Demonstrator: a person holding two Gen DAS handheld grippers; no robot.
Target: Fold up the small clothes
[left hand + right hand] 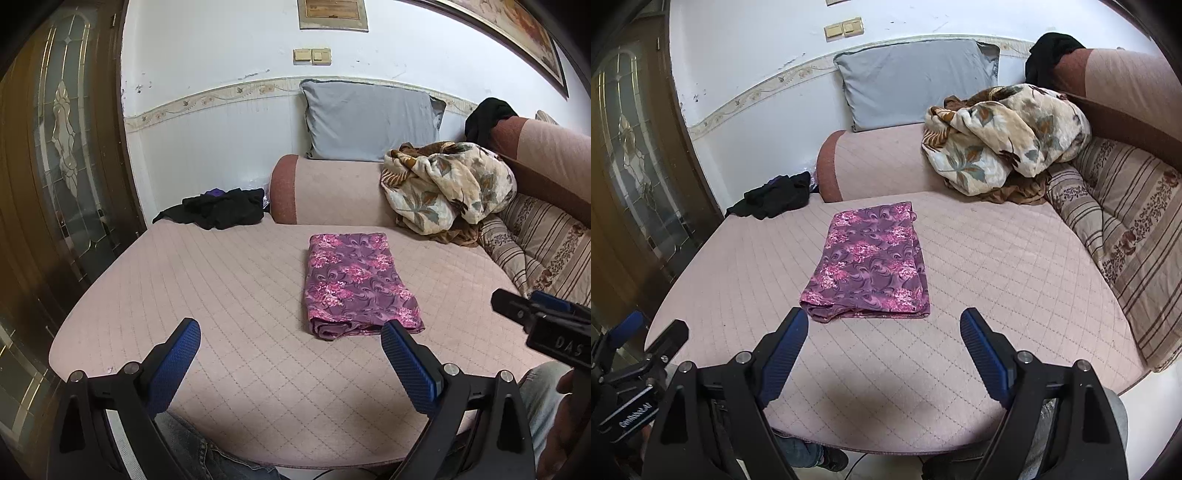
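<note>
A purple cloth with pink flowers (356, 282) lies folded into a neat rectangle on the pink quilted sofa seat (221, 295). The same purple cloth (870, 264) shows in the right wrist view, just beyond the fingertips. My left gripper (291, 328) hovers open above the seat, near the cloth's front edge, with nothing between its blue pads. My right gripper (884, 319) is open too and empty, raised over the seat in front of the cloth. Each gripper appears at the edge of the other's view.
A crumpled floral blanket (447, 188) sits at the back right, beside striped cushions (546, 251). Dark clothes (221, 210) lie heaped at the seat's far left corner. A grey pillow (369, 122) leans on the wall. A glazed wooden door (62, 147) stands left. Jeans-clad legs (199, 450) are below.
</note>
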